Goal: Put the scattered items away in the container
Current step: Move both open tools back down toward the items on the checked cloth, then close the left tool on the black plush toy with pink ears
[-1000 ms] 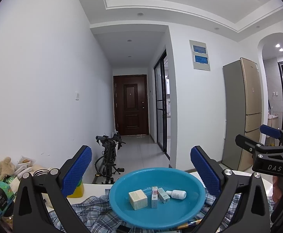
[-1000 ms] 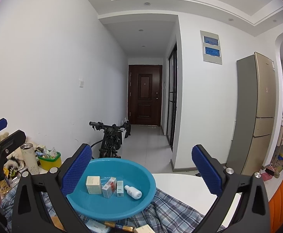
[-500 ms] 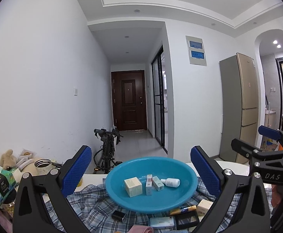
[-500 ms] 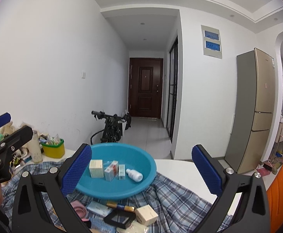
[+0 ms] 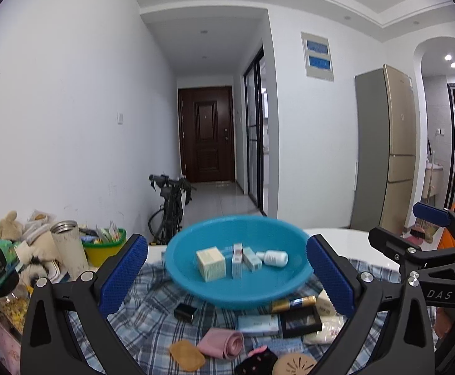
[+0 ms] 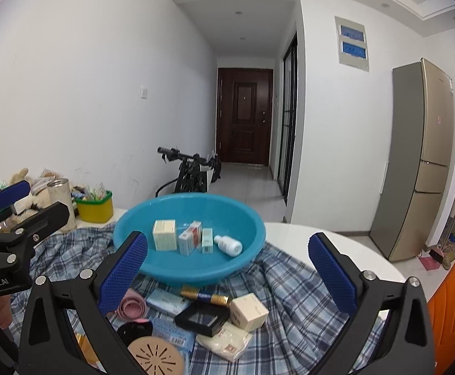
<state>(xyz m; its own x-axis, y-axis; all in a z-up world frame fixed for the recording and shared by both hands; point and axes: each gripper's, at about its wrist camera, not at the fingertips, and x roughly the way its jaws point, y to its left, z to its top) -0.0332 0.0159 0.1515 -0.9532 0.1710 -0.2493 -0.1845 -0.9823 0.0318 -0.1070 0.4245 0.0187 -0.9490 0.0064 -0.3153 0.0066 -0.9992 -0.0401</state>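
The round blue plastic basin (image 6: pixel 190 237) sits on the rumpled blue-checked cloth (image 6: pixel 289 284) toward the far edge of the white table (image 6: pixel 336 243), four small cartons and a white bottle (image 6: pixel 229 245) already inside. The loose things — a cream cube box (image 6: pixel 248 312), a black tray (image 6: pixel 202 317), a pink roll (image 6: pixel 132 306) — crowd its near side, handy to reach. Left gripper (image 5: pixel 227 270) and right gripper (image 6: pixel 227 268) hover wide apart and empty, presumably choosing a next item.
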